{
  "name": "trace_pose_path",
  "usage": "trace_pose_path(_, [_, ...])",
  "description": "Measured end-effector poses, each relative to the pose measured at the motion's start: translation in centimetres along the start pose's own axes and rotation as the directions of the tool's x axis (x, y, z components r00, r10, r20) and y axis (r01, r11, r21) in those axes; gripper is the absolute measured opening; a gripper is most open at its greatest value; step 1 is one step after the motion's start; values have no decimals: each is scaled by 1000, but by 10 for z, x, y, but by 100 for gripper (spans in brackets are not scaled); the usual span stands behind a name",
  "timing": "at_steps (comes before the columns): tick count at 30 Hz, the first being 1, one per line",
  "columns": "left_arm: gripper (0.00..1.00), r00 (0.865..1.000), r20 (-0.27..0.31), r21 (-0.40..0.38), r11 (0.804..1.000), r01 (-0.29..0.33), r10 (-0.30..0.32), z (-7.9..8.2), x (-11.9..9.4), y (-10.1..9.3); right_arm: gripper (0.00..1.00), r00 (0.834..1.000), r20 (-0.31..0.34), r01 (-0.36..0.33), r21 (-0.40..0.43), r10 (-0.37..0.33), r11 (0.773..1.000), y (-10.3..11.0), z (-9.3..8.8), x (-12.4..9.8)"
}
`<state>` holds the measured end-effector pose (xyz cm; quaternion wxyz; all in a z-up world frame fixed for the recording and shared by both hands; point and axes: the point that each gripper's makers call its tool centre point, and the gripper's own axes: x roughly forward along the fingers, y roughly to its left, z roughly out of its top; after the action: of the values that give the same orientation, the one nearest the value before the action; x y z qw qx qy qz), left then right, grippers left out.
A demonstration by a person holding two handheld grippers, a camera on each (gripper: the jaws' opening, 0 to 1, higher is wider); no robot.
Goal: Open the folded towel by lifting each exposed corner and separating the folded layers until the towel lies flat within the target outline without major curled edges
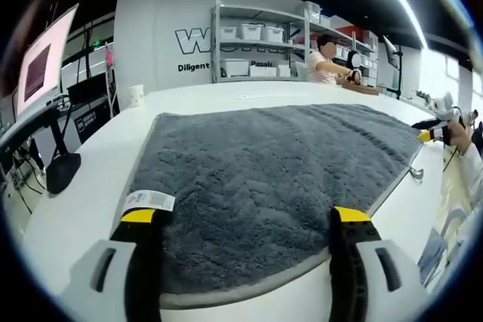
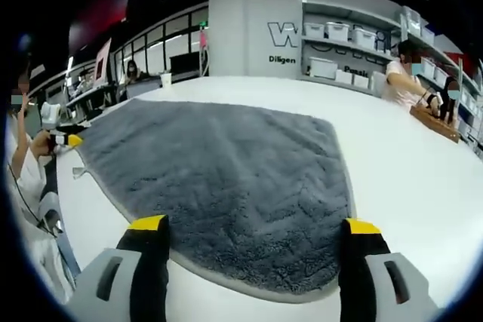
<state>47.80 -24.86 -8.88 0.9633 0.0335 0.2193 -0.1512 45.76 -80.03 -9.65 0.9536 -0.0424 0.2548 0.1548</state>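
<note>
A grey fluffy towel (image 1: 264, 164) lies spread out on the white table (image 1: 90, 186), with a white label (image 1: 149, 201) at its near left corner. My left gripper (image 1: 245, 216) hovers open over the towel's near edge, its yellow-tipped jaws wide apart and holding nothing. At the towel's far right corner the right gripper (image 1: 432, 132) shows, held in a hand. In the right gripper view the same towel (image 2: 226, 171) spreads away from my open right gripper (image 2: 255, 225). There the left gripper (image 2: 66, 139) sits at the towel's left corner.
A paper cup (image 1: 134, 96) stands at the table's far side. A small metal piece (image 1: 415, 173) lies by the towel's right edge. A person (image 1: 324, 58) works at the back near shelves of white bins (image 1: 256, 35). A monitor (image 1: 41, 65) stands to the left.
</note>
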Motion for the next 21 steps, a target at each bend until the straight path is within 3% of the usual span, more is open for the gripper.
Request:
trace_pose_path(14, [89, 1000, -1, 1, 1000, -1, 1, -2, -5, 2, 99, 999, 49, 7, 8, -7, 1000, 5, -6, -13])
trace_pose_path(21, [91, 1000, -16, -5, 1000, 18, -18, -1, -5, -1, 99, 1000, 14, -8, 0, 8, 1000, 7, -4, -12])
